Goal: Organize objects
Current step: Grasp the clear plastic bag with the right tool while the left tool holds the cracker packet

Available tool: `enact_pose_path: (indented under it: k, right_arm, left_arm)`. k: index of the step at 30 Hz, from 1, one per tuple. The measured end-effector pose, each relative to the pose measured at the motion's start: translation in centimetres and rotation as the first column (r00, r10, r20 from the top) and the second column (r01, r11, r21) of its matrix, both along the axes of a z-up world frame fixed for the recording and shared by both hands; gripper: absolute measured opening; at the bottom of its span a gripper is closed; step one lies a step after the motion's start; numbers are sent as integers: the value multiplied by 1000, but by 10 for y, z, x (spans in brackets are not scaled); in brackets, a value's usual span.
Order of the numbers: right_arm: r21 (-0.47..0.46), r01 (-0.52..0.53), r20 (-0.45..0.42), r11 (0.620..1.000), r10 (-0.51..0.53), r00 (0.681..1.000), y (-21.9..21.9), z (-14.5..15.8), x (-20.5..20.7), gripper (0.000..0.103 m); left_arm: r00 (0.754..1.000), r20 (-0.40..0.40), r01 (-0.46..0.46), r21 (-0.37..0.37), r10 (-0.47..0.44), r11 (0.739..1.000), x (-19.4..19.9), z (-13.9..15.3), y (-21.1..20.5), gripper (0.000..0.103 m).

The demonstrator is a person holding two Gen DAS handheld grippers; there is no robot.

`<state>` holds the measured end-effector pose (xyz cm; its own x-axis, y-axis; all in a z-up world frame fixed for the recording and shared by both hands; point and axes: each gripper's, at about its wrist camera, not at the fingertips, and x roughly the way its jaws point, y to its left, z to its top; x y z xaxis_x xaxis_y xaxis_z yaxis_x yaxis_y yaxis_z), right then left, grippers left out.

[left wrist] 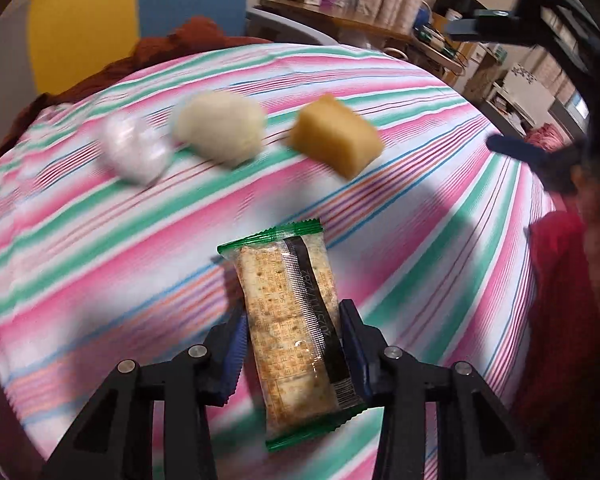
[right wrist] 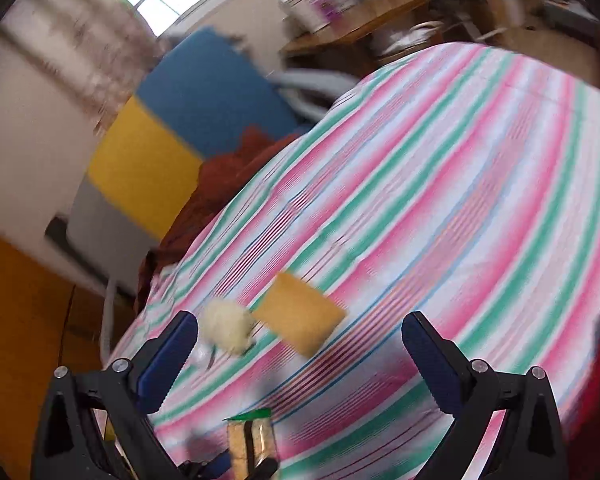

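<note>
Striped cloth [left wrist: 100, 240]; cracker packet [left wrist: 296, 328] lengthwise between jaws.

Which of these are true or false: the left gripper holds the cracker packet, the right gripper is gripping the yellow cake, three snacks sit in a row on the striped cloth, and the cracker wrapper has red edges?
1. The left gripper is shut on the cracker packet. True.
2. The right gripper grips the yellow cake. False: its jaws stand wide open and empty, above the cloth.
3. Three snacks lie in a row on the striped cloth: a clear-wrapped piece, a white piece and the yellow cake. True.
4. The cracker wrapper has red edges. False: its crimped ends are green.
</note>
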<state>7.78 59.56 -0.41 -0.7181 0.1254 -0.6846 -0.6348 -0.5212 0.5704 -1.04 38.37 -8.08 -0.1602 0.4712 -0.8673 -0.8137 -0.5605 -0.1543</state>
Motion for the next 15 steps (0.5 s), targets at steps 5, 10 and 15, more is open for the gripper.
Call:
enact_pose_path:
  k: [5, 10, 15]
  right_arm:
    - [106, -205, 52, 973, 200, 978, -36, 7, -33, 101]
    - [146, -439, 118, 887, 425, 898, -80, 4, -68, 83]
    - [202, -617, 225, 760, 577, 785, -117, 4, -118, 72]
  left_arm:
    - [1000, -28, -13, 36, 14, 999, 14, 2, -47, 44]
    - [999, -51, 17, 57, -14, 998, 23, 3, -65, 44]
    - [998, -53, 35, 108, -29, 994, 22, 2, -84, 44]
